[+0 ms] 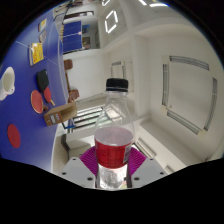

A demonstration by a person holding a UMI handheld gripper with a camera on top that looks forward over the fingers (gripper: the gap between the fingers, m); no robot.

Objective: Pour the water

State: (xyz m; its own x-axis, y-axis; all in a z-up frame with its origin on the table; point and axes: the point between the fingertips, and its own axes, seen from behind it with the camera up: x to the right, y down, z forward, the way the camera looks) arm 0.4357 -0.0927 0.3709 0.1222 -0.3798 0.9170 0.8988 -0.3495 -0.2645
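Observation:
My gripper (pixel 112 160) is shut on a clear plastic bottle (pixel 116 110) with a red band (pixel 112 150) around its body. The purple pads (pixel 88 158) press on the red band from both sides. The bottle is held up in the air, its clear upper part and neck (pixel 118 85) reaching away beyond the fingers. The whole room appears strongly tilted, so the bottle is tipped over to one side. No water stream or receiving cup shows near the bottle's mouth.
A blue table (pixel 25 110) lies off to the left, bearing a white cup (pixel 8 80), red round things (pixel 46 97), a black item (pixel 42 78) and a brown item (pixel 60 115). White walls and a panelled door (pixel 185 95) lie beyond the bottle.

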